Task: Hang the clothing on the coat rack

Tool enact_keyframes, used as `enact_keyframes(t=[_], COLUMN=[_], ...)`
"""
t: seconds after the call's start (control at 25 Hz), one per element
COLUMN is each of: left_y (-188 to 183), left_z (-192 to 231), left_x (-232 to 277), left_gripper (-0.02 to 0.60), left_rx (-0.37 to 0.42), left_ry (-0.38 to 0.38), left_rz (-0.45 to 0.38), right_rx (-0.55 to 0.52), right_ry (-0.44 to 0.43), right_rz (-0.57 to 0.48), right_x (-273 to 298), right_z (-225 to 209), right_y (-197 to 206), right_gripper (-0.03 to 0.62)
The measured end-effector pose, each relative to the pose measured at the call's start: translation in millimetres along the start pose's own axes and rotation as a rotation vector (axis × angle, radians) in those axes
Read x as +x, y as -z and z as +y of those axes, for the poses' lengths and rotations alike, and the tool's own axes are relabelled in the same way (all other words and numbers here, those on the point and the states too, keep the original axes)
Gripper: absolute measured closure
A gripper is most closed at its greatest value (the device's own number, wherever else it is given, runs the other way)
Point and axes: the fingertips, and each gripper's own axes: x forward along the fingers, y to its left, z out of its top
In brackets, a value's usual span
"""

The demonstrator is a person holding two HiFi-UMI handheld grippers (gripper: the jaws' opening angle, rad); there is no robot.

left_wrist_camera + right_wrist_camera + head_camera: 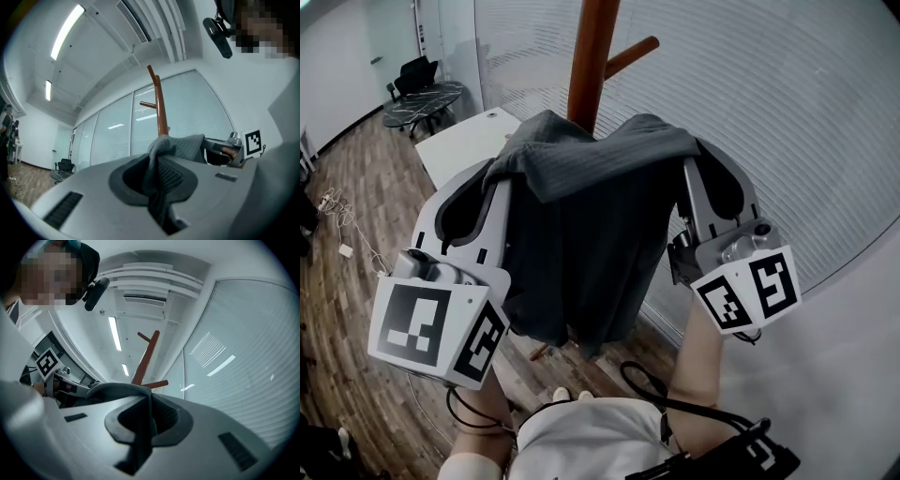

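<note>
The wooden coat rack (pixel 589 56) is cut off above, its lower pole hidden behind the dark grey garment (pixel 581 253). The garment hangs spread before the pole, its upper corners pinched between the narrow jaws of the left gripper (pixel 499 178) and right gripper (pixel 692 167).

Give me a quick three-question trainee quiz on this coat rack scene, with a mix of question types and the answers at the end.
1. True or false: the left gripper is empty.
2. How many grippers clamp the garment? A) none B) one C) two
3. Fill in: the rack is ___ in colour.

Key:
1. False: its jaws pinch the garment.
2. C: the right gripper clamps it too.
3. Brown.
</note>
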Motion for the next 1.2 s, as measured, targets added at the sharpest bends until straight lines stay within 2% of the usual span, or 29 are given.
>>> enact_keyframes(t=[0.44,1.2], left_y=[35.0,69.9], left_z=[15.7,17.9], left_x=[20.7,26.1], left_gripper=[0.545,0.545], left_rx=[-0.038,-0.057], left_ry=[-0.004,-0.002], left_rz=[0.068,0.146], right_rx=[0.039,0.082], right_ry=[-0.006,-0.017], right_rz=[0.077,0.132], right_x=[13.9,12.9], right_z=[-2.0,0.0], right_y=[36.6,66.6], right_gripper=[0.565,0.565])
